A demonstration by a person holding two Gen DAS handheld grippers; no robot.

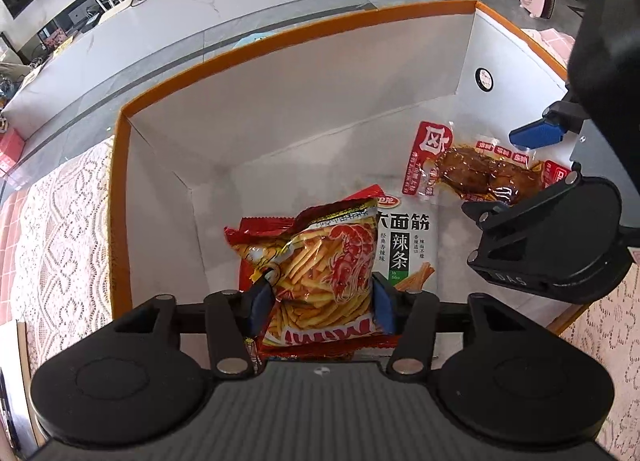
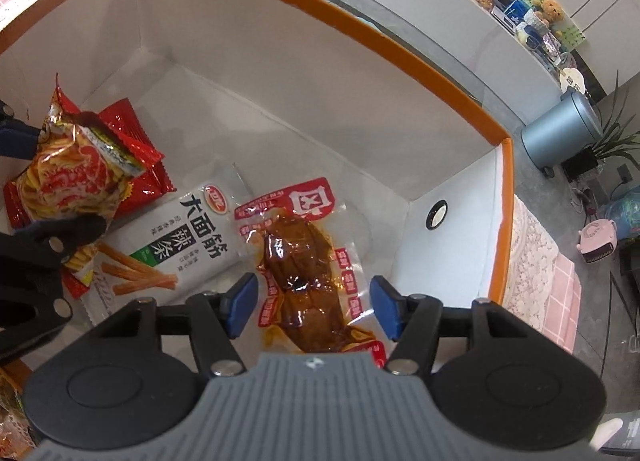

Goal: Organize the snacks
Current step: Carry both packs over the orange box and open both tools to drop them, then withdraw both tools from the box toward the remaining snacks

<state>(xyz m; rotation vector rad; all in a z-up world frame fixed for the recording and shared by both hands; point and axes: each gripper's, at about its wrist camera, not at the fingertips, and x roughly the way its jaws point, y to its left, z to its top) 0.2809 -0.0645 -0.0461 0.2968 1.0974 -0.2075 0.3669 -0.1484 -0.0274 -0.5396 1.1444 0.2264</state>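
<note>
Lifting now risks dragging snacks out of the box [image 1: 280,27]. Your left gripper [image 1: 322,303] looks barely clamped on the chips [image 1: 320,261], so they could snag; your right gripper [image 2: 312,307] stands apart, straddling the meat pouch [image 2: 298,261].

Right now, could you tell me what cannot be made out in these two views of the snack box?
- Left wrist view: the red packet lies mostly under the shrimp chip bag; its label is hidden.
- Same view: whether the left hand-held gripper pads press the bag or only flank it.
- Right wrist view: the meat pouch near end is cut off by the right hand-held gripper body.
- Both views: the small print on the white latiao packet is too small.
</note>
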